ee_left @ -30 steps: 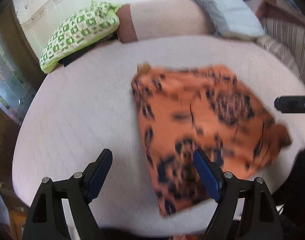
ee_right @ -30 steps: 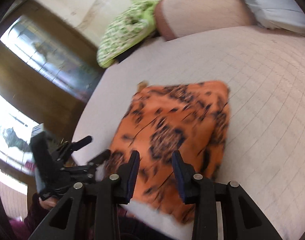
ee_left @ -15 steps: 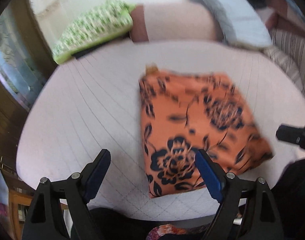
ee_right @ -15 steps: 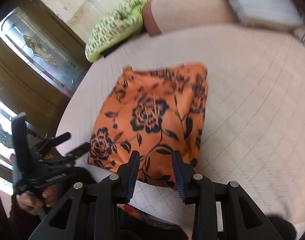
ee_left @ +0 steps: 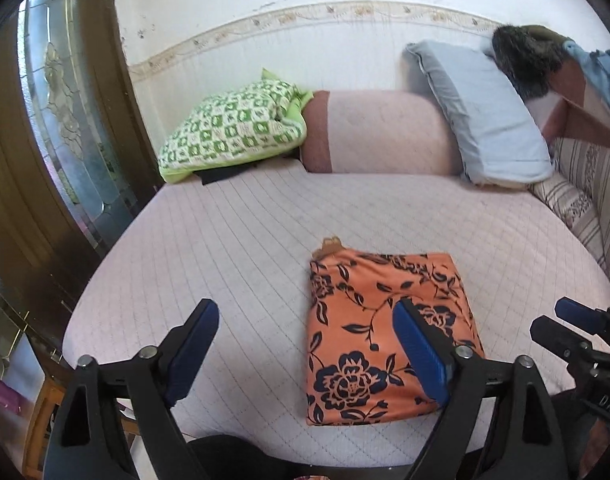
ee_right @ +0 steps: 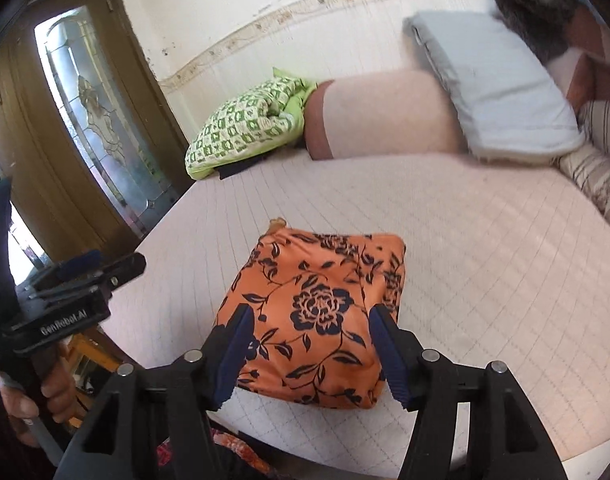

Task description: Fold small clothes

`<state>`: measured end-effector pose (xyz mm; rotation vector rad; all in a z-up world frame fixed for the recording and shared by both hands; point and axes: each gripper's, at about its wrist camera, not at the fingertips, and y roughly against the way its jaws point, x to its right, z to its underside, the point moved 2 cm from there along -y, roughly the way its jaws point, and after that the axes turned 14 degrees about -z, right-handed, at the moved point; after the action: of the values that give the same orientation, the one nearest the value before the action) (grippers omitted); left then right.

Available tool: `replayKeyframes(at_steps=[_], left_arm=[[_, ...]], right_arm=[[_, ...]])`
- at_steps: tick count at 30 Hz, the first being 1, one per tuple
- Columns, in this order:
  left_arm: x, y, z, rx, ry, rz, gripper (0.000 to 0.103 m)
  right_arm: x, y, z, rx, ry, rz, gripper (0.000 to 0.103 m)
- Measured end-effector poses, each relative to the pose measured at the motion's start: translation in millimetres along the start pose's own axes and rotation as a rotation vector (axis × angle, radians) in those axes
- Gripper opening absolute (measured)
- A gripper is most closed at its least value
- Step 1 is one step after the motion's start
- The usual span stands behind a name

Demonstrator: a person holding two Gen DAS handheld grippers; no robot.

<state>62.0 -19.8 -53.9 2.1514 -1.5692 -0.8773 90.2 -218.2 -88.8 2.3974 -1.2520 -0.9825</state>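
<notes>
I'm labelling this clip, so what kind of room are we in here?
Most likely a bedroom: a quilted pink mattress with a grey pillow and a green patterned pillow against the wall, and a folded orange floral garment lying on it.

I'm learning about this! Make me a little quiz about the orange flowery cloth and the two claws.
1. True or false: the orange flowery cloth lies folded flat on the pink quilted bed.
2. Which is shut on the cloth? A) left claw B) right claw C) neither
3. Fill in: the green checked pillow sits at the far end of the bed, beside the pink ____.

Key: 1 true. 2 C, both claws are open and hold nothing. 3 bolster.
</notes>
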Motion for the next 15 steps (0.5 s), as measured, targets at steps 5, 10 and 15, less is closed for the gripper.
replayKeyframes(at_steps=[5, 10, 15], left_arm=[[-2.3, 4.5, -4.6, 0.017, 0.022, -0.010, 0.093], [-3.3, 5.8, -5.2, 0.011, 0.032, -0.013, 0.093], [-6.0, 5.2, -5.4, -0.006, 0.069, 0.009, 0.095]], right_arm=[[-12.8, 5.1, -5.1, 0.033, 0.049, 0.039, 0.063], [-10.1, 4.6, -7.1, 0.039, 0.036, 0.036, 0.063], [-8.6, 2.5, -6.2, 0.031, 0.026, 0.037, 0.063]])
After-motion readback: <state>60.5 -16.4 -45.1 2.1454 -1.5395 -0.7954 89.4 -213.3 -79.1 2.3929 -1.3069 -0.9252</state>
